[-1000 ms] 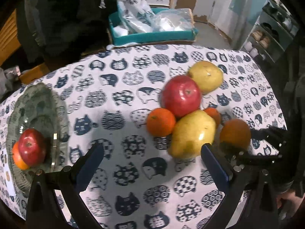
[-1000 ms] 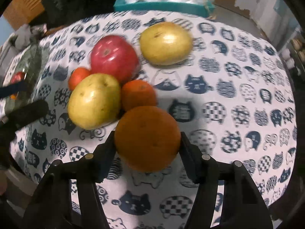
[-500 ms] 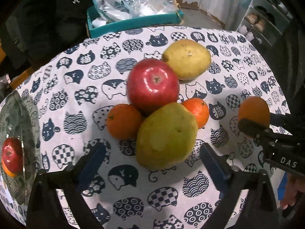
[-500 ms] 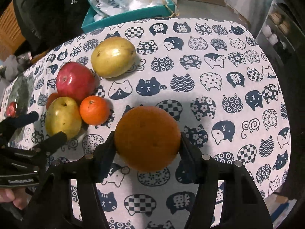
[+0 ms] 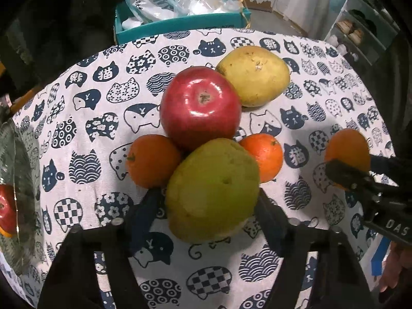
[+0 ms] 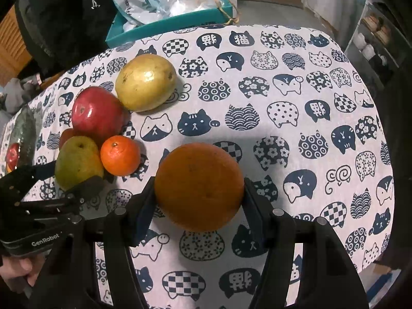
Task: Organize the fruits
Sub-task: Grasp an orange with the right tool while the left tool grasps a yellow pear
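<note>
My left gripper [image 5: 206, 206] has its jaws closed against the sides of a green pear [image 5: 212, 189] lying on the cat-print cloth. Touching the pear are a red apple [image 5: 200, 106], two small oranges [image 5: 152, 161] [image 5: 265, 153] and, behind, a yellow pear [image 5: 253, 76]. My right gripper [image 6: 199, 199] is shut on a large orange [image 6: 199, 185], held just above the cloth to the right of the pile. The large orange also shows in the left wrist view [image 5: 347, 148]. The left gripper shows at the lower left of the right wrist view [image 6: 64, 182].
A glass plate [image 5: 23, 180] at the left table edge holds a red apple [image 5: 6, 209] and an orange. A teal box [image 5: 180, 25] with plastic bags stands behind the table. Shelves with shoes [image 5: 360, 31] stand at the far right. The table's right edge [image 6: 386, 206] is close.
My left gripper moved forward to the fruit pile and closed on the green pear. My right gripper carried the large orange away to the right of the pile.
</note>
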